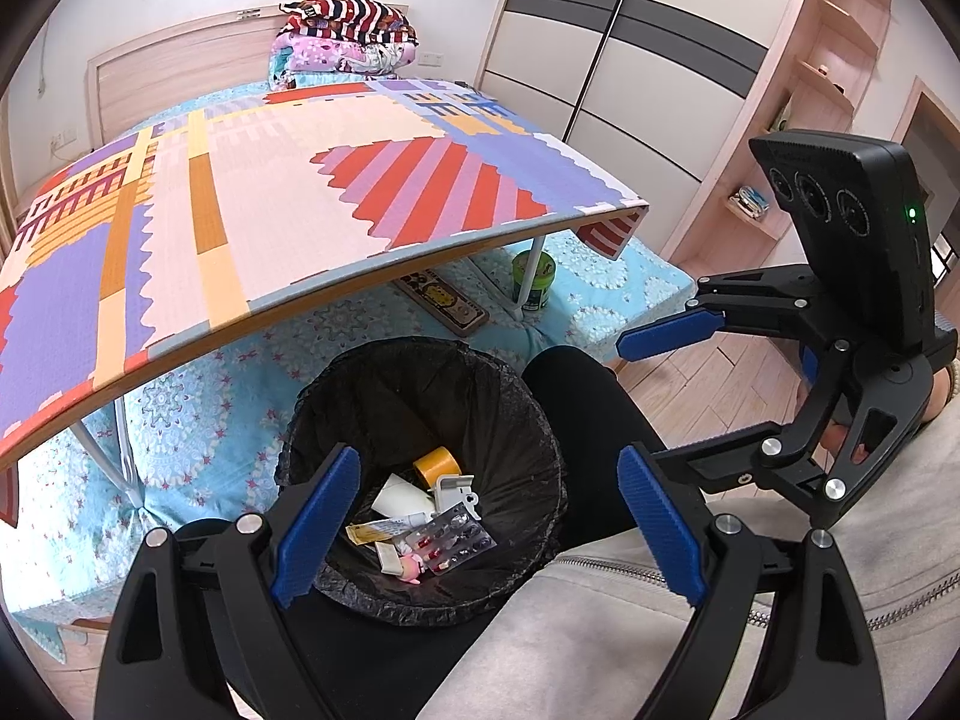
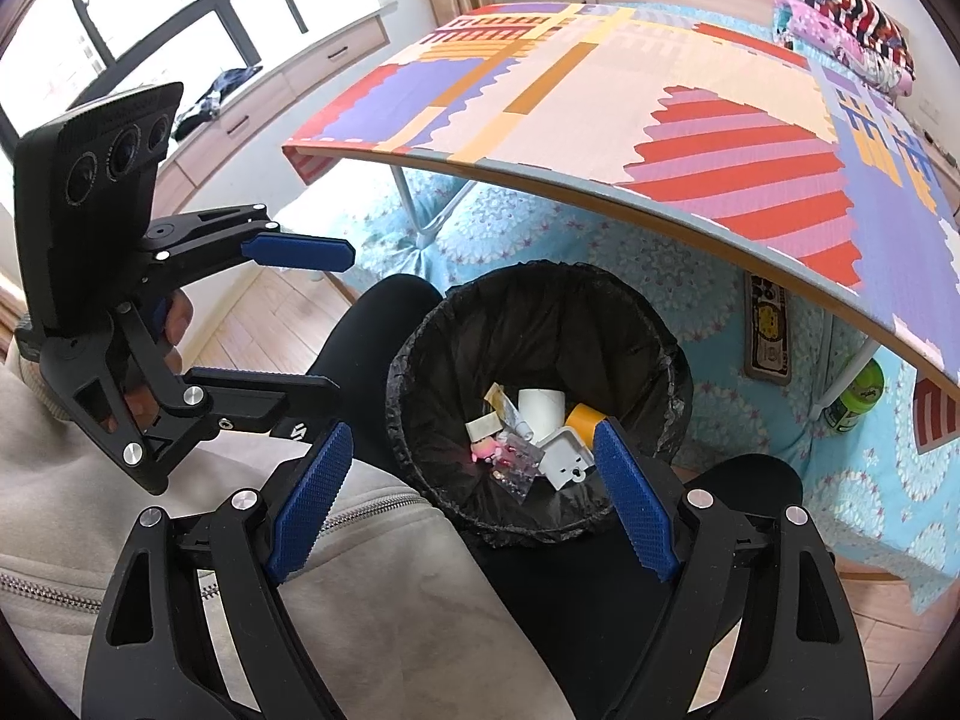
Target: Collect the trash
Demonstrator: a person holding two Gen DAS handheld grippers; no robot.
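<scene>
While both tongs hang spread and empty over the bin (image 1: 420, 468), the step in hand looks like a last check that everything has dropped in. The left tongs (image 1: 480, 534) frame the bin's mouth from above; the right tongs (image 2: 474, 498) do the same from the other side, and each shows in the other's view, jaws wide with nothing between them.

The trash lies at the bottom of the black liner: a yellow tape roll (image 1: 438, 465), a white plastic piece (image 1: 453, 489), a pill blister (image 1: 450, 540), a white tube (image 2: 540, 408), some wrappers and a small pink thing. To finish well, I would keep the tongs apart, lift them straight up so the pads do not snag the liner's crinkled rim, then sweep over the surface (image 1: 270, 180) for leftovers.

The surface top shows nothing on it, but its far edge is foreshortened. Below it, on the bed (image 1: 198, 408), a green jar (image 1: 533, 282) and a flat patterned item are half hidden; whether they count as trash I cannot tell. The bin's lowest layer is covered by what lies above.
</scene>
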